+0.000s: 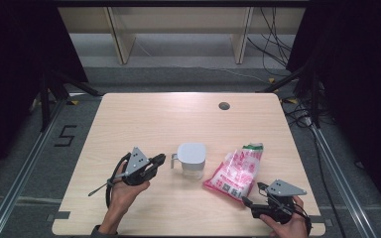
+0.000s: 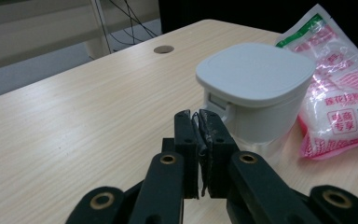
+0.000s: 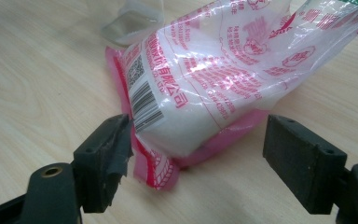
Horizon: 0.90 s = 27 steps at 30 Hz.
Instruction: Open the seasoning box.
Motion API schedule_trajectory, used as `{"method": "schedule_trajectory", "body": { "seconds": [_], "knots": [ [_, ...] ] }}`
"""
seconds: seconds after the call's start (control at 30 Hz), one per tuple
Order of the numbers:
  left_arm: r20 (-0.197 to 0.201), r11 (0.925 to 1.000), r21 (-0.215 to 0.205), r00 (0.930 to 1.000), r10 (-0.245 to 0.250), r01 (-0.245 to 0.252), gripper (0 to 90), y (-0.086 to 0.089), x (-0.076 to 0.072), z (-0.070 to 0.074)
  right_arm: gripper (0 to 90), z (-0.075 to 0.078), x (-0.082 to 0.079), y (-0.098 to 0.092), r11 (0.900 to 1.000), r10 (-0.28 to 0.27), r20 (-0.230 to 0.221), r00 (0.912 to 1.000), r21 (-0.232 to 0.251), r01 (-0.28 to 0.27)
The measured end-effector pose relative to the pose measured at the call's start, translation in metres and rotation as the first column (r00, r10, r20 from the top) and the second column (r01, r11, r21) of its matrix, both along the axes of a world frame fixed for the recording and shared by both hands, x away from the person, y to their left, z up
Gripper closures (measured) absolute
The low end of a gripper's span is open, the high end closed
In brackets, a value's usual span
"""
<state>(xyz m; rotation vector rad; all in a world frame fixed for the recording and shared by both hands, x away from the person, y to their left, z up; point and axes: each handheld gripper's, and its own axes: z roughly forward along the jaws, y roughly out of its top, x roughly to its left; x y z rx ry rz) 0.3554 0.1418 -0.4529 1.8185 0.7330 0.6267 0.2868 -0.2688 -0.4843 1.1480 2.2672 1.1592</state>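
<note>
A white lidded jug [image 1: 192,159] [image 2: 256,88] with a side handle stands upright near the middle of the wooden table [image 1: 178,119]. My left gripper [image 1: 161,158] [image 2: 201,116] is shut with nothing between its jaws, and its tips sit just short of the jug's handle. To the jug's right lies a red and clear plastic bag of white grains [image 1: 235,173] [image 3: 205,70] [image 2: 340,93]. My right gripper [image 1: 250,201] [image 3: 200,135] is open at the bag's near end. That end sits between the jaws; the left pad is at its edge and the right pad is apart.
A round cable hole [image 1: 223,105] [image 2: 163,49] sits in the table's far right part. Wooden furniture legs [image 1: 121,47] and loose cables [image 1: 273,47] are on the floor beyond. Dark curtains flank both sides. The jug's clear base [image 3: 133,21] shows behind the bag.
</note>
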Motion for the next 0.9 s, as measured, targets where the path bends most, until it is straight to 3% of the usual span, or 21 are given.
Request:
{"method": "schedule_trajectory", "body": {
  "seconds": [0.2,0.23,0.27,0.47,0.53,0.63,0.9],
  "knots": [
    [0.018,0.9998,-0.008,0.9997,-0.017,0.017,85.2,-0.005,-0.004,0.006,24.5,0.001,-0.002,0.003,1.0,-0.001,-0.01,1.0,0.011,0.001],
    [0.013,0.9998,-0.008,0.9998,-0.016,0.016,85.1,-0.006,-0.005,0.007,24.5,0.0,-0.001,0.002,1.0,0.026,0.01,0.9996,0.012,-0.026],
    [0.016,0.9998,-0.01,0.9997,-0.018,0.018,85.1,-0.006,-0.005,0.007,24.5,0.001,-0.001,0.003,1.0,0.019,0.015,0.9997,0.009,-0.019],
    [0.011,0.9987,-0.035,0.9993,-0.037,0.037,85.6,-0.016,0.002,0.01,24.5,0.002,-0.001,0.007,0.999,0.047,0.013,0.9988,-0.003,-0.047],
    [0.013,0.9985,-0.033,0.999,-0.044,0.044,85.7,-0.02,0.004,0.012,24.5,0.002,-0.003,0.009,1.0,0.019,0.01,0.9998,0.005,-0.02],
    [0.01,0.9981,-0.039,0.9988,-0.048,0.048,85.9,-0.025,0.009,0.012,24.5,0.002,-0.003,0.01,1.0,0.024,0.006,0.9997,-0.007,-0.024],
    [-0.026,0.996,-0.074,0.9983,-0.053,0.051,85.8,-0.032,0.025,0.004,24.5,0.001,-0.001,0.011,0.999,0.045,0.025,0.9987,0.003,-0.046]
  ]
}}
